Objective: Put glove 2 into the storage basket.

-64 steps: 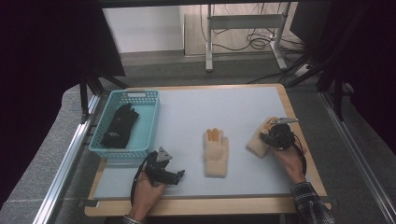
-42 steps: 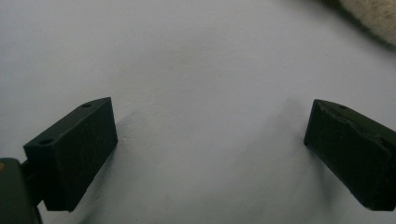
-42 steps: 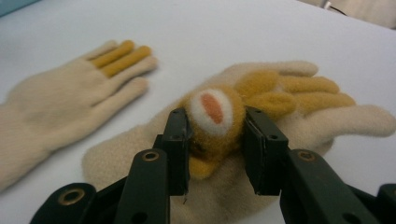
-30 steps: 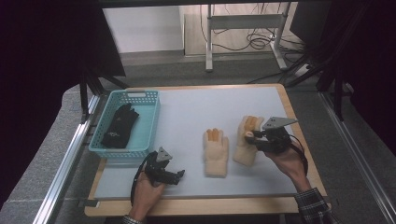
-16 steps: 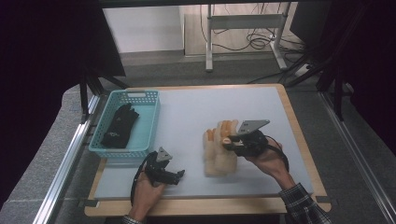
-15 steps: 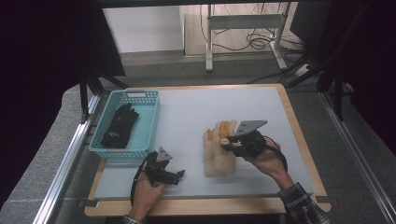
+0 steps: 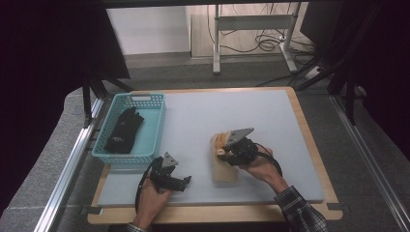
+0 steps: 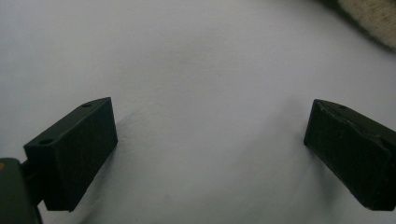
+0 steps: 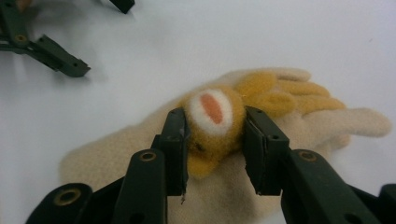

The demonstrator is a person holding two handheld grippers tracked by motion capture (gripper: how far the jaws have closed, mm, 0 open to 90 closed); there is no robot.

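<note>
Both pads of the right gripper (image 9: 215, 140) clamp a mustard glove (image 9: 219, 121) over its cream mate (image 9: 327, 123).

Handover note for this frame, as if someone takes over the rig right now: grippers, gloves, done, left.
Right gripper: shut on the orange glove, holding it on top of the beige glove lying mid-table.
Left gripper: open, nothing between its jaws, low over the bare table.
Black glove: lies in the blue basket.
Done: the two woolly gloves are brought together.
Left, probably: release, then move the pair to the basket.

Pale grey table (image 7: 232, 111), blue basket (image 7: 130, 128), cream glove (image 7: 223, 169) lying flat
</note>
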